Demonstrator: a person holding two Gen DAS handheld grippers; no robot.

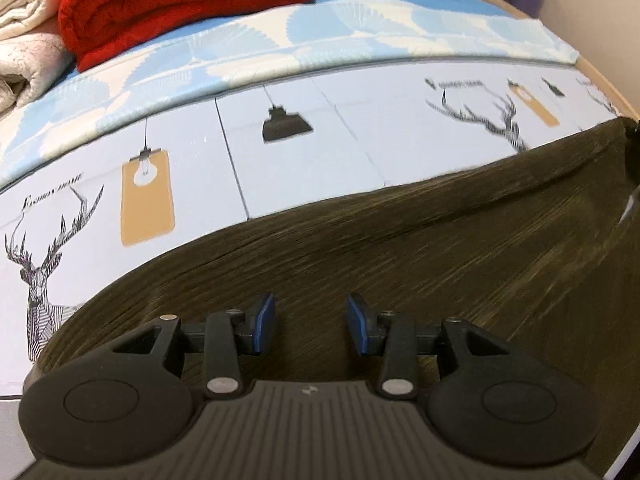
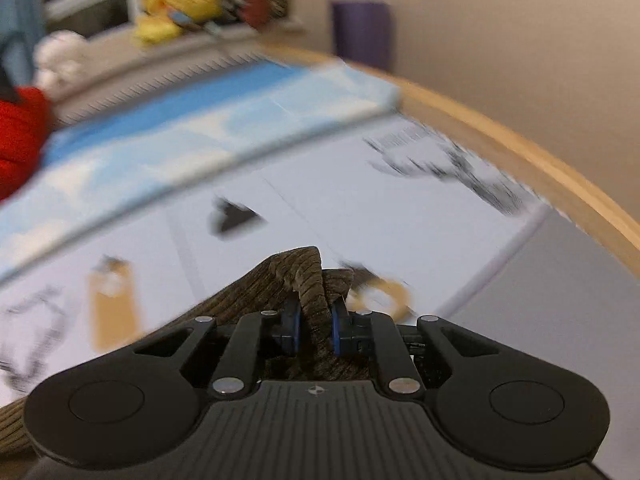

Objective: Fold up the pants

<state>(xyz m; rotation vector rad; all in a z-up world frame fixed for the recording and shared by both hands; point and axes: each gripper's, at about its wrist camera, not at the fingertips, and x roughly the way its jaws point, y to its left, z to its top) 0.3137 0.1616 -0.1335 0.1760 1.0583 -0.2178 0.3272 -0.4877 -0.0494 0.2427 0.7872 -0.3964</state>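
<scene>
The brown corduroy pants (image 1: 400,248) lie spread across a pale printed cloth (image 1: 320,128) with deer heads, hanging lamps and tan tags drawn on it. The left gripper (image 1: 310,324) hangs above the pants, angled downward, its blue-padded jaws standing partly apart with nothing between them; only the ribbed fabric shows beneath the gap, and I cannot tell whether the pads touch it. The right gripper (image 2: 314,330) has its jaws drawn close on a bunched fold of the pants (image 2: 304,280), the corduroy pinched between the two blue pads and peaking up just beyond them. From that pinch the fabric trails away to the lower left of the right wrist view. That view is smeared with blur. Further back on the surface lies a blue and white patterned sheet (image 1: 280,40), and on it sits a folded red blanket (image 1: 180,4), with cream blankets (image 1: 28,32) just beside it. A purple object (image 2: 360,32) stands against the beige wall.
</scene>
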